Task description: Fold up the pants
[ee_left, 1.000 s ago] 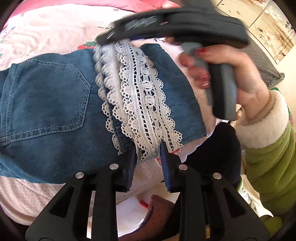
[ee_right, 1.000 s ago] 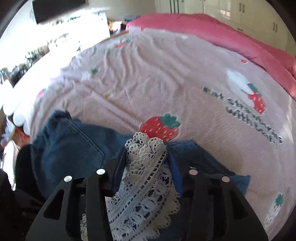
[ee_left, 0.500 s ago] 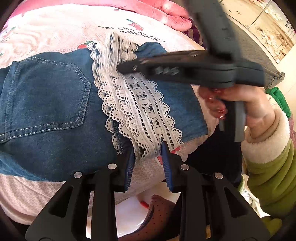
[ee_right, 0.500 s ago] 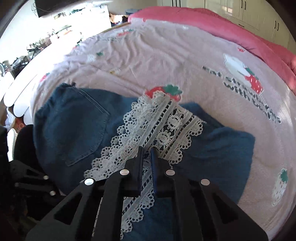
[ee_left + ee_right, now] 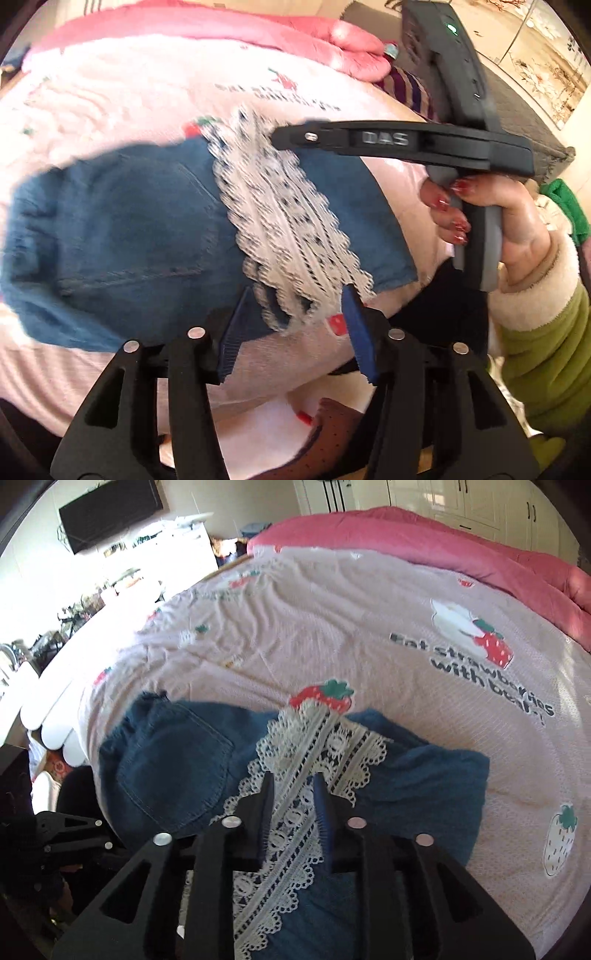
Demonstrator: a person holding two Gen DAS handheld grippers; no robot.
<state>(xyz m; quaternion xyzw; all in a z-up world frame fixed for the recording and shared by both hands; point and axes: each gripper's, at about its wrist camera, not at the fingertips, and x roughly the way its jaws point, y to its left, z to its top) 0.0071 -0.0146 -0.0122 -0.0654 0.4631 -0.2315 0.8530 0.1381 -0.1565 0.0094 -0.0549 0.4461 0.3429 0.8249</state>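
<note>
Spreading wide at the bottom of the left wrist view, the left gripper (image 5: 295,328) is just opening, its jaws parted with the lace hem (image 5: 280,221) of the folded pants (image 5: 122,240) lying loose between them; the right gripper (image 5: 293,801) is also opening, hovering apart over the lace at frame centre; the pants are resting on the strawberry bedsheet (image 5: 332,620); a pink quilt (image 5: 424,542) is lying along the top.

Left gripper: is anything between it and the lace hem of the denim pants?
Nothing visible. The left gripper has just been opening, its jaws apart either side of the lace hem of the denim pants, pads off it. The right gripper is over the far lace.
</note>
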